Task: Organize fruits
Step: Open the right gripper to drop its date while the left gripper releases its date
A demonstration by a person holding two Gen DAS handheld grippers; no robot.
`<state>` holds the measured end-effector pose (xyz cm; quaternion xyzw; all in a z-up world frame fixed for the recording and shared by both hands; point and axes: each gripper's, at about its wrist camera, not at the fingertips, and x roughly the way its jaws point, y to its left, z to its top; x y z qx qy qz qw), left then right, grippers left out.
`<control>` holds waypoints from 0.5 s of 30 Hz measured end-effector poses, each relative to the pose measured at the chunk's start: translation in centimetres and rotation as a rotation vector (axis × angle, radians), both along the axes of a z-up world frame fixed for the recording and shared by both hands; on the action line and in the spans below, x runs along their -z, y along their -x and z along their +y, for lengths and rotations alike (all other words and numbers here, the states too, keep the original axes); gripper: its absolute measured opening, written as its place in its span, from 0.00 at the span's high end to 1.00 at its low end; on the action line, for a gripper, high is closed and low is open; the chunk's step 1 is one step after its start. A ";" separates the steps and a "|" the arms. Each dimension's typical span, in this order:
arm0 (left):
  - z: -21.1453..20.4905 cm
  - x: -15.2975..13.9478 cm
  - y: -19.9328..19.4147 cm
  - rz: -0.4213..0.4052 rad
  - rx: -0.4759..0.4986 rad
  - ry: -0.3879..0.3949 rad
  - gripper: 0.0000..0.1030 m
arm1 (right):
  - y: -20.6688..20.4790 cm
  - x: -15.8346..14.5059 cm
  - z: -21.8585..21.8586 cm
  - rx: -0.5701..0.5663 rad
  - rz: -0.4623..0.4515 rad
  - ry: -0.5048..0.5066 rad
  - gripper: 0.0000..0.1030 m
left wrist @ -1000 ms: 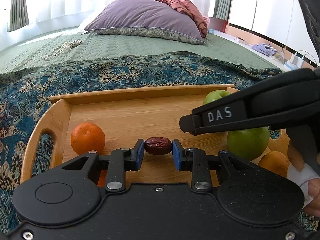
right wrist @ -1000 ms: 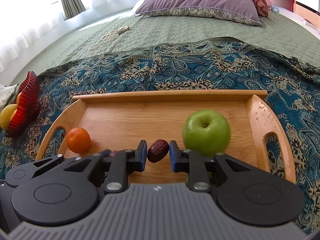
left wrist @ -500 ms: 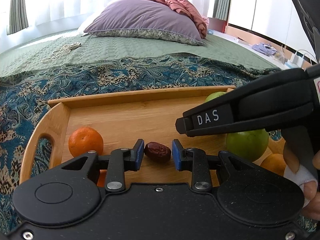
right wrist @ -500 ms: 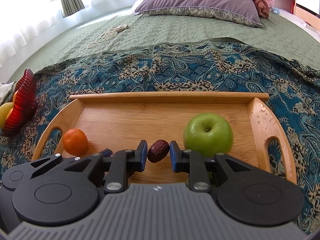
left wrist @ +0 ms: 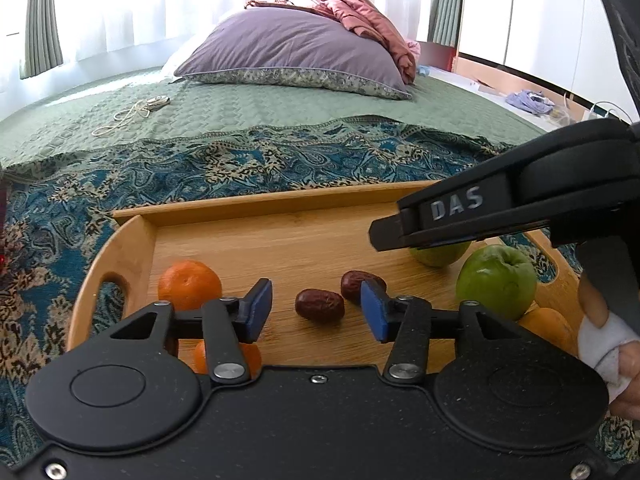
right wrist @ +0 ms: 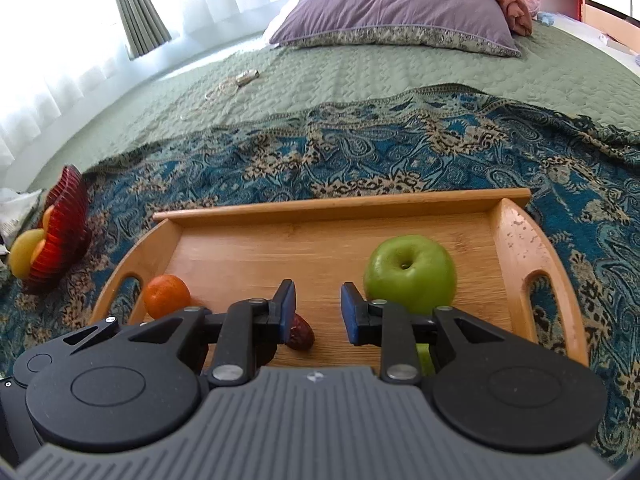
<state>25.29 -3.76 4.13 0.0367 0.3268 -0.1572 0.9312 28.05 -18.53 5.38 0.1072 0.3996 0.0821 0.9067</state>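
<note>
The left gripper (left wrist: 316,310) had its jaws spread wide and held nothing. Between them, a little to the far side, one red date (left wrist: 319,306) lay on the floor of the wooden tray (left wrist: 132,248). Its long axis ran left to right, almost across the gap of the jaws. A second date (left wrist: 354,284) lay just beside it, to the right and farther, partly hidden behind the right blue pad.

The right gripper (right wrist: 318,312) also had its jaws spread and empty. In its view only one date (right wrist: 300,336) showed, low beside the left pad and not centred in the gap.

Both dates appeared already set down in the near middle of the tray, with a mandarin (left wrist: 189,284) to the left and a green apple (left wrist: 496,282) to the right. The left gripper seemed the nearer and better lined one for the dates, though it would probably grasp more easily across the short axis.
</note>
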 end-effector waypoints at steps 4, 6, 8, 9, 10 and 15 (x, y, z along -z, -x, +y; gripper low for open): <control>0.3 -0.8 0.8 -0.023 -0.005 -0.005 0.42 | 0.9 -0.8 -0.4 0.002 -0.033 0.006 0.50; 0.4 -1.1 1.2 -0.032 -0.010 -0.007 0.33 | 1.4 -1.2 -0.6 0.000 -0.053 0.017 0.46; 0.7 -1.5 1.7 -0.039 -0.018 -0.002 0.25 | 2.0 -1.6 -0.7 0.002 -0.072 0.021 0.40; 0.9 -1.7 2.0 -0.043 -0.024 0.002 0.19 | 2.3 -1.9 -0.9 0.002 -0.085 0.025 0.36; 1.1 -1.9 2.4 -0.050 -0.030 0.007 0.17 | 2.8 -2.1 -1.0 0.002 -0.102 0.034 0.33; 2.0 -2.4 3.8 -0.051 -0.048 0.017 0.12 | 5.3 -3.2 -1.4 -0.003 -0.201 0.101 0.18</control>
